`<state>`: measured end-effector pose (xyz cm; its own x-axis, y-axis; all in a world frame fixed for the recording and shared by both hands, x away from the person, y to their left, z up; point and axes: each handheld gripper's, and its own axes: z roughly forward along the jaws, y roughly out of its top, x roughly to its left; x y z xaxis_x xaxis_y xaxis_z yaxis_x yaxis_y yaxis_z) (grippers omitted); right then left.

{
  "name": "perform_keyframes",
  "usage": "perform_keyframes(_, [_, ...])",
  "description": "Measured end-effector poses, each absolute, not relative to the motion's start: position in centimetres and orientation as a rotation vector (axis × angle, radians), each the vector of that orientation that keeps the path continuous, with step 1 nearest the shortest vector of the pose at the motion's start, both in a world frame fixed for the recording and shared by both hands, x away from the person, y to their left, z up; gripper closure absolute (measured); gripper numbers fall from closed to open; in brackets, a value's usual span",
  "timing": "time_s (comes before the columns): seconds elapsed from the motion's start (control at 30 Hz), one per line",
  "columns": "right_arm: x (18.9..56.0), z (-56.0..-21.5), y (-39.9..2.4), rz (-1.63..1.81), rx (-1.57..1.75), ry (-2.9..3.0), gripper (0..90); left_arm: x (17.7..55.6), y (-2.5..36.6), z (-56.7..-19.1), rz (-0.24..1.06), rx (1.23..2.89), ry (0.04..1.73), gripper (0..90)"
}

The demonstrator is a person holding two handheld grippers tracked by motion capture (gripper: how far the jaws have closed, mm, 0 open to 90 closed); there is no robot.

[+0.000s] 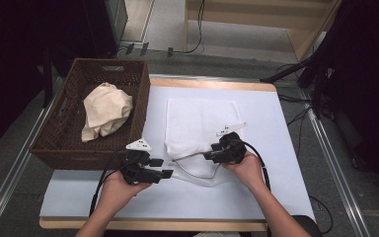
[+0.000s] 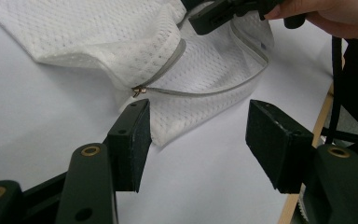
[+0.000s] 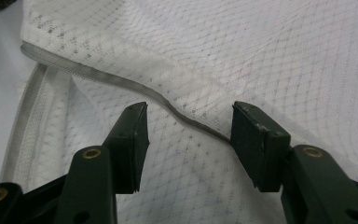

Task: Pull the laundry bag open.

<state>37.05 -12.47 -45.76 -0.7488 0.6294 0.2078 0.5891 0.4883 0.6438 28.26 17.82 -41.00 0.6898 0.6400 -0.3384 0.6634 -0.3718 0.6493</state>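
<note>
Tabletop (image 1: 276,148), covered in white, is seen carrying all items. Basket (image 1: 69,143), brown wicker, is set at the tabletop's left edge, and a crumpled cream cloth (image 1: 106,111) is held inside it. Mesh bag (image 1: 197,123), white, is laid flat at the tabletop's centre, just right of the basket, with its near end folded open. A grey zipper (image 2: 205,92) is seen running along that open edge, with a small brass pull (image 2: 139,90) at its left end.

Left tool (image 1: 150,170) is held in the left hand (image 1: 121,190) near the bag's near-left corner. Its jaws are seen standing apart in the left gripper view, with nothing gripped; the bag's corner and the pull lie just beyond the fingertips (image 2: 133,140).

Right tool (image 1: 212,155) is held in the right hand (image 1: 249,168) over the bag's near edge. Its jaws are likewise spread wide, with the zipper line passing between them in the right gripper view; the pads (image 3: 256,140) are not pressed on it. No grip on the mesh is recorded.
</note>
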Motion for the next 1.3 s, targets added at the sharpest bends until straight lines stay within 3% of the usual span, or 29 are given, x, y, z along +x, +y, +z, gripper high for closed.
perform_keyframes(0.4, [37.7, -46.3, -11.5, 1.113, 1.087, 2.67, 45.4, 28.4, 17.9, -41.1, -0.041, 2.095, 0.996, 40.9])
perform_keyframes(0.97, [36.6, -46.9, -8.2, 1.076, 1.034, 2.651, 25.7, 28.5, 18.1, -41.1, -0.038, 2.083, 1.003, 40.9])
perform_keyframes(1.13, [36.3, -46.9, -7.8, 1.061, 1.05, 2.62, 29.5, 28.6, 18.3, -41.2, -0.04, 2.085, 1.005, 40.9])
perform_keyframes(1.17, [36.6, -46.9, -7.9, 1.08, 1.097, 2.593, 36.2, 28.6, 18.3, -41.2, -0.039, 2.086, 1.005, 40.9])
perform_keyframes(1.3, [37.1, -47.1, -8.3, 1.124, 1.126, 2.559, 43.3, 28.6, 18.4, -41.1, -0.036, 2.082, 1.005, 40.9])
